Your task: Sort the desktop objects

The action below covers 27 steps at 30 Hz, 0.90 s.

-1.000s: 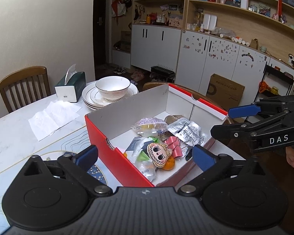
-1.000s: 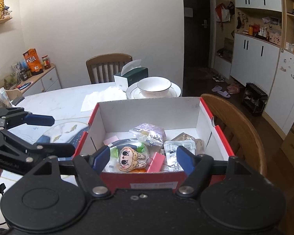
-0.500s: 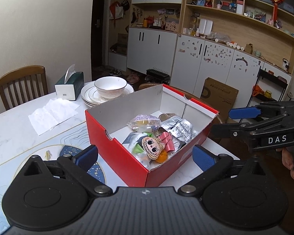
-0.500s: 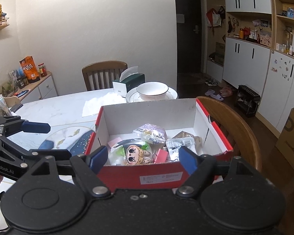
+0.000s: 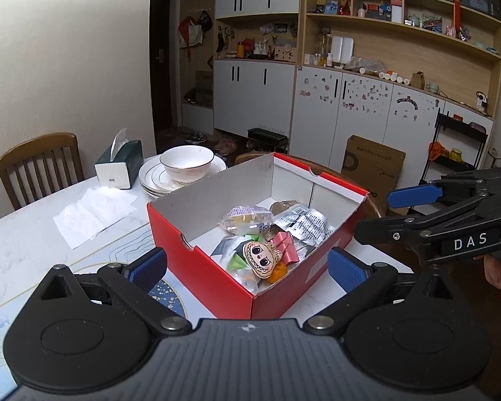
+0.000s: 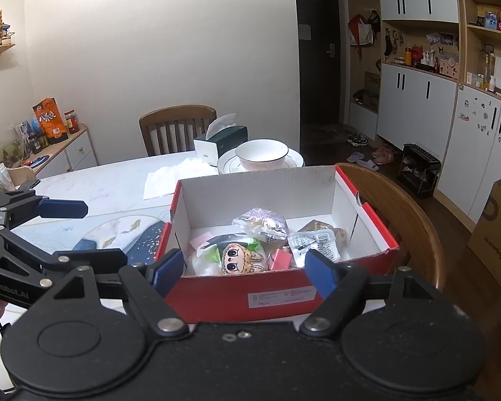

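Red cardboard box (image 6: 280,295) with white inner walls stands open near the edge of the pale marble-patterned table (image 6: 117,187), in front of both grippers, with a white label on its near red side in the right wrist view. Going left to right inside it lie a clear crinkled bag with green in it (image 6: 206,257), a flat tan doll-face charm with big dark eyes (image 6: 238,258), pink binder clips (image 6: 279,260) and a white printed sachet (image 6: 312,242); a lilac-topped snack packet (image 6: 262,222) sits behind them, and a small orange fruit (image 5: 277,272) shows by the charm in the left wrist view. The left gripper (image 5: 247,265) has its blue pads spread wide with nothing between them. The right gripper (image 6: 243,272) has just finished opening, fingers fully apart, gripping nothing, short of the box's near wall.
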{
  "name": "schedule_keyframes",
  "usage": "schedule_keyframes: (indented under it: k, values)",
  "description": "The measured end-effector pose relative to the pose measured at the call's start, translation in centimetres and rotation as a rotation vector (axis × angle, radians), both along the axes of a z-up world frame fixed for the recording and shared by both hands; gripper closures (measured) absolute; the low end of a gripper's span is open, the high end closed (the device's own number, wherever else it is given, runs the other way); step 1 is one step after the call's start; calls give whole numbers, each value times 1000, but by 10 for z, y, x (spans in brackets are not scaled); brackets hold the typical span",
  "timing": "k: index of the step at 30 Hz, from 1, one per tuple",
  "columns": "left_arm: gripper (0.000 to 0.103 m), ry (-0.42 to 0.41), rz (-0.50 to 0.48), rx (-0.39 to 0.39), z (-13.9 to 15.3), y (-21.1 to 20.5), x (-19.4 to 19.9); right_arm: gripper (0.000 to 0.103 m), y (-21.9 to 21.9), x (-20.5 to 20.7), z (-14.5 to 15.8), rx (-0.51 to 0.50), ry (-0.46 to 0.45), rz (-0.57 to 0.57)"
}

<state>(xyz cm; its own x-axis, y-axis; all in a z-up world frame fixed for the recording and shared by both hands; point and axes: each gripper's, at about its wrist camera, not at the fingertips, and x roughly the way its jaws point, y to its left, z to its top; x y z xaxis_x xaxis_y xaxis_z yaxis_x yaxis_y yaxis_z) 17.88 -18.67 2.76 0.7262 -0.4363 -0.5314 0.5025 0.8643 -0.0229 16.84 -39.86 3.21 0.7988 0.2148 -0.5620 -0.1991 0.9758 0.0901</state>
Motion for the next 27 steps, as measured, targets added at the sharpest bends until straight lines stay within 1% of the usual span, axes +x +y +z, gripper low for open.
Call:
schedule_keyframes:
  k: [27]
  values:
    - [0,20,3,-17,-1,10,4,23,8,5,-4,-5,15,4]
